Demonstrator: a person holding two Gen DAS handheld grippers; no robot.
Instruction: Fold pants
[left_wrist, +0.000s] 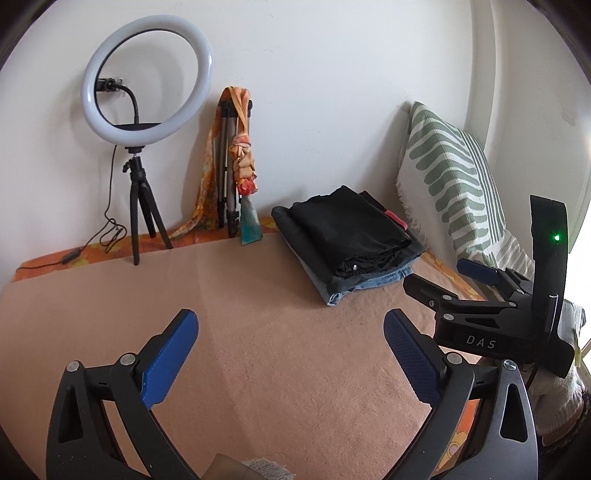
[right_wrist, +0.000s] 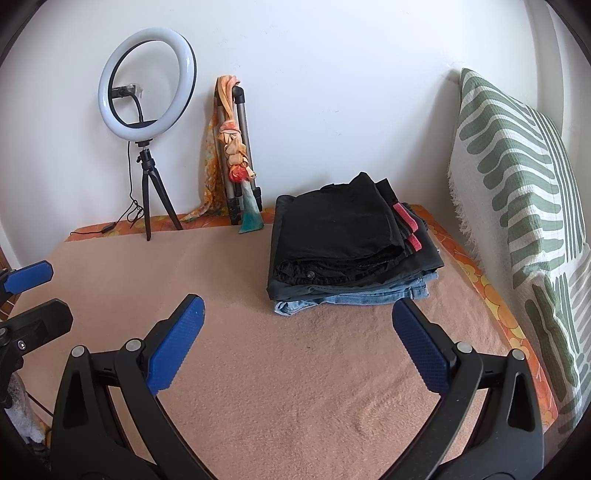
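Observation:
A stack of folded pants (left_wrist: 351, 240) lies at the back right of a peach blanket (left_wrist: 258, 332): black pairs on top, light blue jeans at the bottom. It also shows in the right wrist view (right_wrist: 347, 247). My left gripper (left_wrist: 290, 321) is open and empty above the blanket, in front of the stack. My right gripper (right_wrist: 297, 308) is open and empty, just in front of the stack. The right gripper also shows in the left wrist view (left_wrist: 439, 275), and the left gripper's fingers (right_wrist: 31, 275) show at the left edge of the right wrist view.
A ring light on a small tripod (left_wrist: 146, 81) stands at the back left against the white wall. A folded tripod draped with an orange scarf (left_wrist: 236, 162) leans beside it. A green-striped pillow (right_wrist: 524, 192) stands along the right side.

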